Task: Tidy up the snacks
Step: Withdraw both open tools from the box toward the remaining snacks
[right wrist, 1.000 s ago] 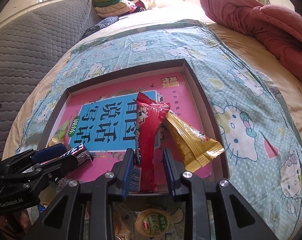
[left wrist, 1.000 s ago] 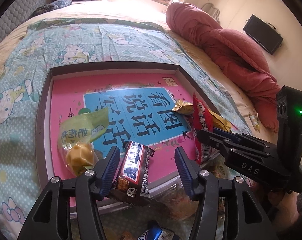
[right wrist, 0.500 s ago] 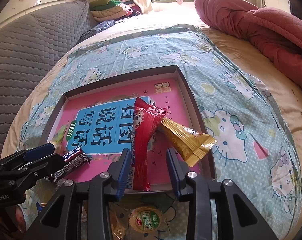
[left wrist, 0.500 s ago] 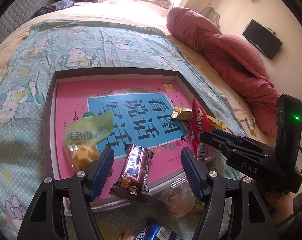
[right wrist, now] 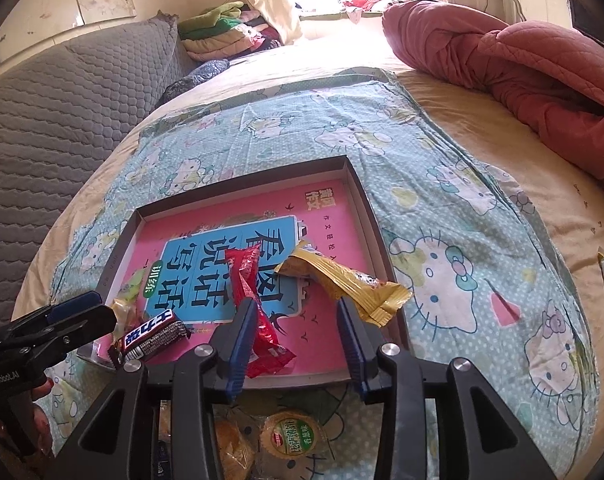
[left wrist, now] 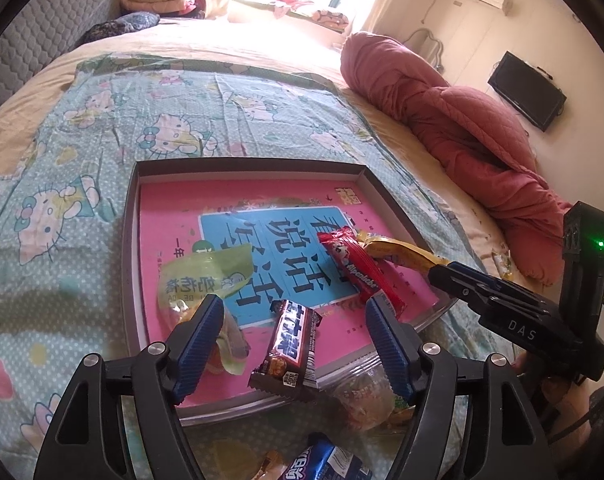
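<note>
Snacks are seen gathered in a shallow tray (left wrist: 130,216) lined with a pink and blue printed sheet, which is laid on a cartoon-print bedspread (right wrist: 454,208) on the bed. A dark chocolate bar (left wrist: 287,350) is seen lying at the tray's near edge, between the jaws of the left gripper (left wrist: 297,344), which have just been opening and now stand well apart without touching it. A red snack packet (right wrist: 253,312) is likewise seen lying flat on the tray; the jaws of the right gripper (right wrist: 293,340) have just been opening too, and the packet appears released, though it lies close against the left pad. A yellow packet (right wrist: 342,284) rests just beside the red one, and a green bag (left wrist: 205,276) lies at the tray's left side. More snacks are seen on the bedspread below the tray's near edge, among them a round green-labelled pack (right wrist: 291,436) and a blue packet (left wrist: 330,464). The step in hand is judged to be release and withdrawal. It is best done by lifting both grippers straight off with the jaws kept wide, so that no wrapper is dragged back over the tray's rim.
</note>
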`<state>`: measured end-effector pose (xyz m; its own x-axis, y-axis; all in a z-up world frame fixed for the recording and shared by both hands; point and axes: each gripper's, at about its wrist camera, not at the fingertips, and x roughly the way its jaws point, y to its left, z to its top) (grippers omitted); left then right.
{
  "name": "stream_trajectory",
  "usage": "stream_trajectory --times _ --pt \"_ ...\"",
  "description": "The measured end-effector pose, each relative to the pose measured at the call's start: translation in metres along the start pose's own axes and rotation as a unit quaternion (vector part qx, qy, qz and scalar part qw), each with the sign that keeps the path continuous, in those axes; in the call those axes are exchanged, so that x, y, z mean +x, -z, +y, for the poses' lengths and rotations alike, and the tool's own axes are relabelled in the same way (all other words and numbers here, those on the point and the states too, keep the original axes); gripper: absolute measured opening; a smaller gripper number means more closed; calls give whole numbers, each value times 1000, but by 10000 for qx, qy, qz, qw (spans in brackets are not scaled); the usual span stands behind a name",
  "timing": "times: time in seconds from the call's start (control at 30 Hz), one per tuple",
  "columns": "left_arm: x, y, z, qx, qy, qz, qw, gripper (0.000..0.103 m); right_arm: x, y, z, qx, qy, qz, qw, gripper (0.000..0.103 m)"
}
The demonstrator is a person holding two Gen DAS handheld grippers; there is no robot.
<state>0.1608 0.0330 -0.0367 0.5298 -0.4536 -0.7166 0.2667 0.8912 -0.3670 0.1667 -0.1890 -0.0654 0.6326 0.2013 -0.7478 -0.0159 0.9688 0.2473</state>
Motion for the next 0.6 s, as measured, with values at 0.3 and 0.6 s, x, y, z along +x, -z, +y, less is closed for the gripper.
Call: stream_trajectory --times 0.3,0.6 --pt "-30 2 2 -82 -93 -278 9995 75 -8 -6 -11 14 208 -172 9996 49" --pt "-34 12 0 -61 -173 -197 9996 75 16 -3 -16 -45 379 145 9992 49"
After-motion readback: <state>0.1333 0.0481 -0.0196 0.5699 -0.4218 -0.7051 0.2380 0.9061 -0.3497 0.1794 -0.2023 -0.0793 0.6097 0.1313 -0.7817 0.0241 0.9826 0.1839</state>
